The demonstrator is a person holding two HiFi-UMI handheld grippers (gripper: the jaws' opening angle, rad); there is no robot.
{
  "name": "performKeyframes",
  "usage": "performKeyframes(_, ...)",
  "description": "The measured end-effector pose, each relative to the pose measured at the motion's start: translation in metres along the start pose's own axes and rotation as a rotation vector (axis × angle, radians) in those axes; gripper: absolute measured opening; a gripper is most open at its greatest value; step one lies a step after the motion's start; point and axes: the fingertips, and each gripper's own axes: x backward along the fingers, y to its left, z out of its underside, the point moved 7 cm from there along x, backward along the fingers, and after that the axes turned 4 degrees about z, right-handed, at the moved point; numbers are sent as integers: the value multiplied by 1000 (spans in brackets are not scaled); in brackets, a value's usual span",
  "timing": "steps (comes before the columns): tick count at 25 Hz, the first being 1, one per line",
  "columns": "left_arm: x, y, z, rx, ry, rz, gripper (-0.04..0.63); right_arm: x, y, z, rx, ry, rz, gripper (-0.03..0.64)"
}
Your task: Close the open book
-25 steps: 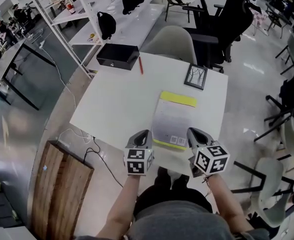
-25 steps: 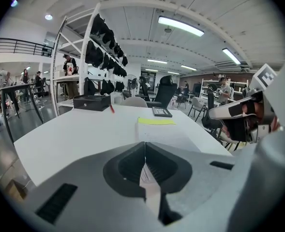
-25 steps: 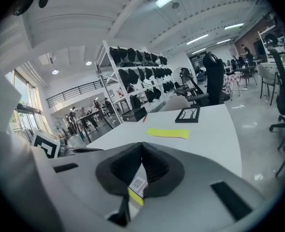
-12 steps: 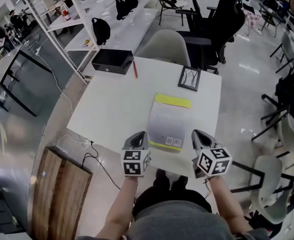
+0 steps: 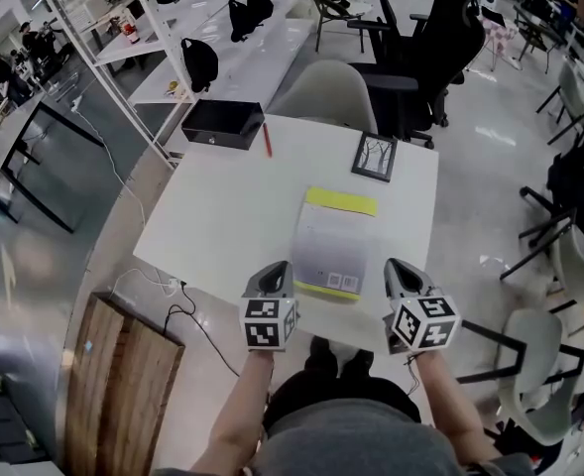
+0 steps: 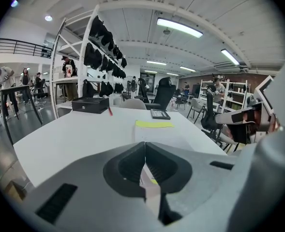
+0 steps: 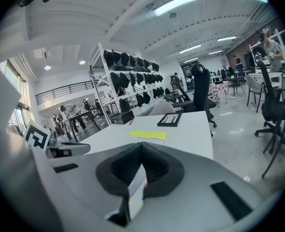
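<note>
Both pairs of jaws together; book (image 5: 335,243) print unreadable.

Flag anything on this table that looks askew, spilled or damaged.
Nothing stands out. The book lies flat on the white table, the picture frame and red pen lie near the far edge, and nothing is spilled or visibly damaged.

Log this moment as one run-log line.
book: flat on table, looks closed | left tongs: shut, empty, left of book's near edge | right tongs: shut, empty, right of it
</note>
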Motion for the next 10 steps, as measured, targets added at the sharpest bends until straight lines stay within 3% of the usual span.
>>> performKeyframes(10,-1,1,-4,6,-11,-13,8,-2,-6,-1,7,2,6,3)
